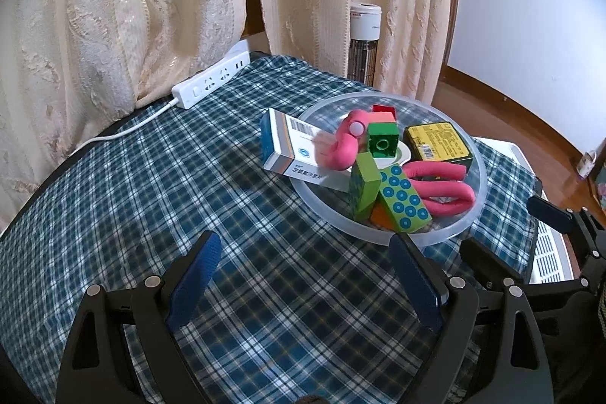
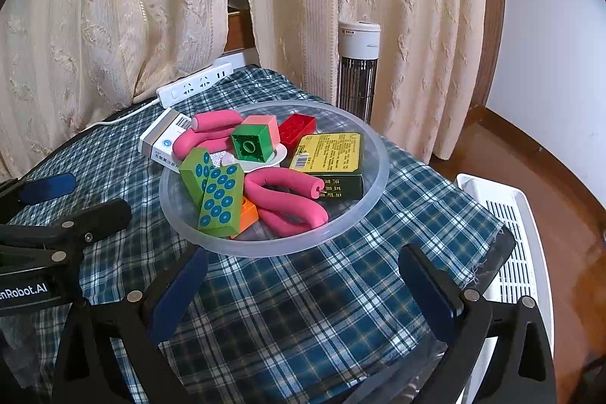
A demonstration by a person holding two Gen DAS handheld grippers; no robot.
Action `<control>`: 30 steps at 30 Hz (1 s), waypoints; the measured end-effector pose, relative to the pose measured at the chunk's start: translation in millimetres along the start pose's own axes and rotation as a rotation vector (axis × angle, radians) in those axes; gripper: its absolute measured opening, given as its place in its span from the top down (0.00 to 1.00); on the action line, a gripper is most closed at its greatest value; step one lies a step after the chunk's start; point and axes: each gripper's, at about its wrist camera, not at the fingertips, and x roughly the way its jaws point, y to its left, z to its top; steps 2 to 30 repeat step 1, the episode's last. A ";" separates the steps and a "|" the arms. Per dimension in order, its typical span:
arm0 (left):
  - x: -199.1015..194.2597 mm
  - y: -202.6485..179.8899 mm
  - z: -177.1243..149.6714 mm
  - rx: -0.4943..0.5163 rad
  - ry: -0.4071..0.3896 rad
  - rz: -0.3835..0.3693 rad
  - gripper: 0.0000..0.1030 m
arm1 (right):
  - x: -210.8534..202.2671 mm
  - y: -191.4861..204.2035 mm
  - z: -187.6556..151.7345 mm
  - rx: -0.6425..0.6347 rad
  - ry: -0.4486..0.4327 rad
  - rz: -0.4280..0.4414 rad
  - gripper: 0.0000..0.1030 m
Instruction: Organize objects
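- The clear round plastic bowl (image 2: pixel 375 154) sits on the worktop's blue-and-white plaid cloth (image 2: pixel 288 294), near its right edge, and holds the gathered things.
- Inside lie two green blocks with blue dots (image 2: pixel 221 201) leaning on an orange brick (image 2: pixel 248 214), two pink foam curlers (image 2: pixel 291 201), a green stud brick (image 2: pixel 252 142), a red stud brick (image 2: pixel 297 127) and a yellow-and-green flat box (image 2: pixel 329 154).
- A white-and-blue medicine carton (image 1: pixel 288 148) rests tilted across the bowl's left rim.
- The left claw (image 1: pixel 303 275) stands wide open over bare cloth, short of the bowl.
- The right claw (image 2: pixel 303 286) is also spread open and empty, its fingers flanking the bowl's near rim.
- A white power strip (image 1: pixel 210 80) lies at the far edge against cream curtains (image 1: pixel 125 6); a white tower heater (image 2: pixel 358 70) stands behind, and a white slatted appliance (image 2: pixel 507 237) sits just beside the worktop on the right.
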 end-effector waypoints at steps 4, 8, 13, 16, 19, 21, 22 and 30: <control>0.1 1.4 -0.4 -0.001 0.002 0.006 0.12 | -0.4 0.8 -0.5 0.000 0.000 0.002 0.01; 0.1 1.4 -0.4 -0.001 0.002 0.006 0.12 | -0.4 0.8 -0.5 0.000 0.000 0.002 0.01; 0.1 1.4 -0.4 -0.001 0.002 0.006 0.12 | -0.4 0.8 -0.5 0.000 0.000 0.002 0.01; 0.1 1.4 -0.4 -0.001 0.002 0.006 0.12 | -0.4 0.8 -0.5 0.000 0.000 0.002 0.01; 0.1 1.4 -0.4 -0.001 0.002 0.006 0.12 | -0.4 0.8 -0.5 0.000 0.000 0.002 0.01; 0.1 1.4 -0.4 -0.001 0.002 0.006 0.12 | -0.4 0.8 -0.5 0.000 0.000 0.002 0.01; 0.1 1.4 -0.4 -0.001 0.002 0.006 0.12 | -0.4 0.8 -0.5 0.000 0.000 0.002 0.01; 0.1 1.4 -0.4 -0.001 0.002 0.006 0.12 | -0.4 0.8 -0.5 0.000 0.000 0.002 0.01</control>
